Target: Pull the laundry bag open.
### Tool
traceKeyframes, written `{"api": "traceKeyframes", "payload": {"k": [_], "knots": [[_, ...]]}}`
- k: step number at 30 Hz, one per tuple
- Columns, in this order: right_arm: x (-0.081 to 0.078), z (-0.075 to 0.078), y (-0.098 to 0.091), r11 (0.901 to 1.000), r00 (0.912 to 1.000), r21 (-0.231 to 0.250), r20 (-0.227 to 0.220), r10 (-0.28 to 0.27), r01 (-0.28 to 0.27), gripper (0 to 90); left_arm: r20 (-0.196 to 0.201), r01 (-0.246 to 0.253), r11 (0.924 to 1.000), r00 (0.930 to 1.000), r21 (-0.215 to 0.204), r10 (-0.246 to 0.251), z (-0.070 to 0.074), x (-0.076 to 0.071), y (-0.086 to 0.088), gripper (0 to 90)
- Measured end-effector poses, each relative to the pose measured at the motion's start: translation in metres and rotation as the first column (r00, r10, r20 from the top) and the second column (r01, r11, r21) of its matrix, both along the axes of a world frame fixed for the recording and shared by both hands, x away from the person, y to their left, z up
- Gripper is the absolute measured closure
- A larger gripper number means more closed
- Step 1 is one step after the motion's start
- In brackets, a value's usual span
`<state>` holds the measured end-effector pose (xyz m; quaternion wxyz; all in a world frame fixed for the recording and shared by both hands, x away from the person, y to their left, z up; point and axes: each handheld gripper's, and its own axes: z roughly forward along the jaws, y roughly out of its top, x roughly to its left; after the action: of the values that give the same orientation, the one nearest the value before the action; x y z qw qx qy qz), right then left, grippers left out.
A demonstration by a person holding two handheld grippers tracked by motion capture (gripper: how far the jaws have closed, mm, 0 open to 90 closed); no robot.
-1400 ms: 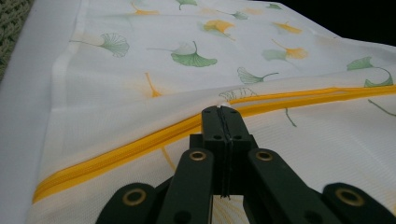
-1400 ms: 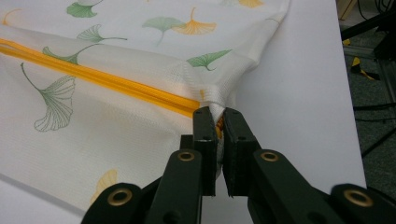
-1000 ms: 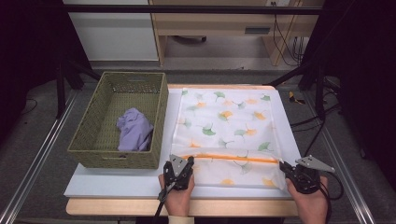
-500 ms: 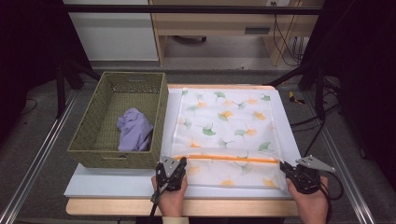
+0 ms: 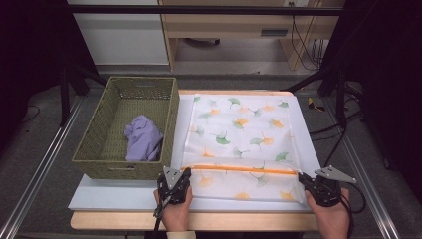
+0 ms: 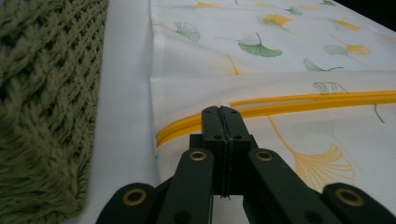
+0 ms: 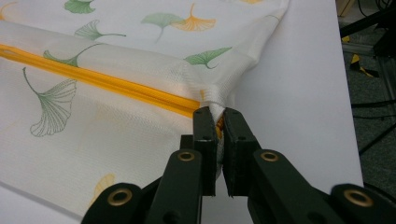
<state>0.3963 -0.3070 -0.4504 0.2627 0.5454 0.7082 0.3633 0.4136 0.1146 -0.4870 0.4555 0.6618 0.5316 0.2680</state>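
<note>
1. On the white tabletop I count one cloth, one basket and one crumpled garment, and two hand-held grippers at the near edge.
2. The ginkgo-leaf cloth covers the right half of the tabletop, from the far edge almost to the near one. Its near part is folded over, showing an orange trim stripe that runs parallel to the near edge.
3. The left gripper is at the cloth's near left corner. In the left gripper view its black jaws are pressed flat together at the tip, and the tip meets the fold at the orange stripe; a sliver of fabric seems pinched there.
4. The right gripper is at the near right corner. Its jaws are nearly closed and clamp a bunched tuck of the cloth where the stripe ends.
5. The cloth is thin, white and finely textured, printed with green and orange fan-shaped leaves.
6. The woven basket stands along the left edge of the tabletop, just beside the cloth. It is rectangular, olive green and coarse in weave.
7. Inside the basket, toward its near right corner, lies a lilac garment, soft and crumpled.
</note>
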Motion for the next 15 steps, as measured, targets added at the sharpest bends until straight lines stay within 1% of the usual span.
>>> {"api": "traceKeyframes", "payload": {"k": [2,6,11,13,15], "knots": [[0.0004,-0.0004,-0.0005,1.0,1.0,-0.006,0.004,0.0,0.0,85.4,-0.005,-0.007,0.9999,1.0,-0.01,0.007,-0.0013,-0.0001,0.0026,89.9],[0.0004,-0.0004,-0.0008,1.0,1.0,-0.006,0.003,0.0,0.0,85.4,-0.004,-0.013,0.9998,0.9999,-0.013,0.013,-0.0014,0.0,0.0036,89.9],[0.0005,-0.0008,-0.0009,1.0,1.0,-0.001,-0.004,-0.001,0.001,85.4,-0.01,-0.016,0.9999,0.9998,-0.002,0.016,-0.0004,0.0006,0.0037,89.9],[0.0012,-0.0019,-0.0008,1.0,1.0,-0.001,-0.009,-0.001,0.001,85.4,-0.006,-0.019,0.9998,0.9998,-0.004,0.019,-0.0006,0.0005,0.0034,89.9],[0.0024,-0.0027,-0.0011,1.0,0.9999,-0.004,-0.014,0.001,-0.001,85.4,-0.01,-0.021,0.9998,0.9997,0.007,0.021,-0.0014,0.0003,0.0032,89.9]]}}
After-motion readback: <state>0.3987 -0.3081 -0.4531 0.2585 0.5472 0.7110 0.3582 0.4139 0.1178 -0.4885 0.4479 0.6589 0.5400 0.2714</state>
